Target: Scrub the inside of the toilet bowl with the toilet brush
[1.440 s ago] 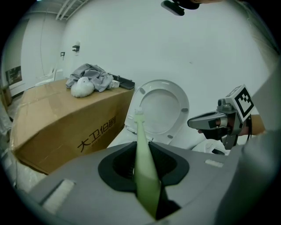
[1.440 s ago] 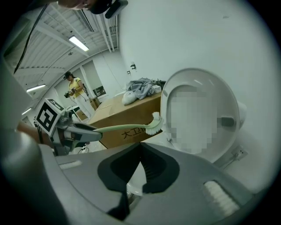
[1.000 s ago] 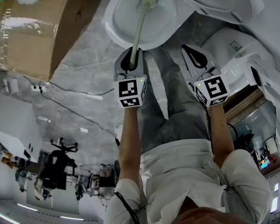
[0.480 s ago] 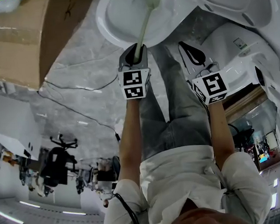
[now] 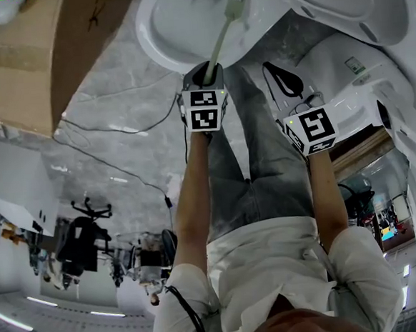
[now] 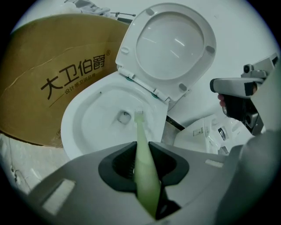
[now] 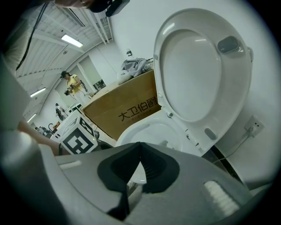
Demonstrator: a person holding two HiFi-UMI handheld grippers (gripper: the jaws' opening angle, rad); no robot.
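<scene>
Left gripper view: left claw clenched on the pale green toilet brush, whose head sits inside the toilet bowl by the drain. Right claw pinched together, empty. Cardboard box beside the bowl reads "大卫伯爵".

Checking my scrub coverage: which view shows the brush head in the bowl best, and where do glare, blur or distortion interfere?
Left gripper view: toilet brush crisp at its head in the bowl, blurred where the left tongs grip it, dark rounded corners. Head view: bowl washed out bright white. Right gripper view: heavy fisheye bending, right tongs soft close up.
</scene>
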